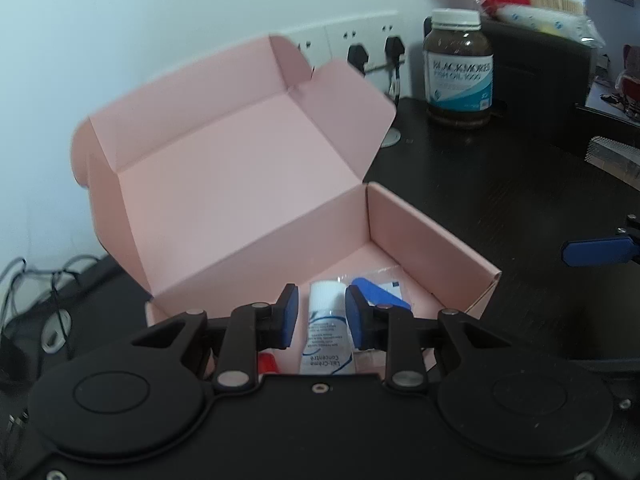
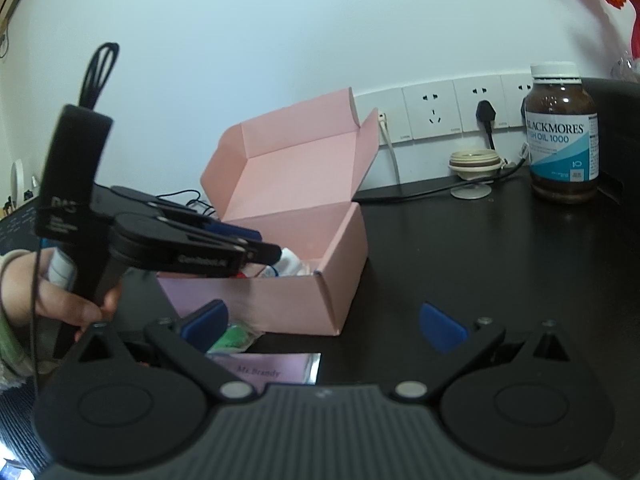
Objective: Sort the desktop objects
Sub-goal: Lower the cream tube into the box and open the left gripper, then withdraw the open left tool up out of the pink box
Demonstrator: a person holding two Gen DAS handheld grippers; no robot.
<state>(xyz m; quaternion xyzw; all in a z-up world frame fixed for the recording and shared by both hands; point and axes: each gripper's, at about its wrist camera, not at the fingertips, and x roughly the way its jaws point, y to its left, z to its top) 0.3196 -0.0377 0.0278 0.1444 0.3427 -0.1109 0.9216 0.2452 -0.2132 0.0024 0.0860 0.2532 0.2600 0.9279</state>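
An open pink cardboard box (image 1: 432, 232) stands on the dark desk with its lid up. My left gripper (image 1: 322, 300) hangs over the box's near end, shut on a white cream tube (image 1: 326, 320) that points into the box. A clear packet with a blue item (image 1: 384, 286) lies on the box floor beside it, and something red (image 1: 267, 362) shows under the left finger. From the right wrist view, the left gripper (image 2: 266, 246) reaches in over the box (image 2: 288, 300). My right gripper (image 2: 324, 312) is wide open in front of the box and holds nothing; one of its blue fingers (image 1: 596, 252) shows at the right.
A brown fish-oil bottle (image 2: 562, 140) stands at the back right beside a black case (image 1: 536, 60). A green packet (image 2: 236, 338) and a purple card (image 2: 272, 368) lie under my right gripper. Wall sockets (image 2: 432, 112) and cables run behind the box. A hand (image 2: 60, 292) grips the left handle.
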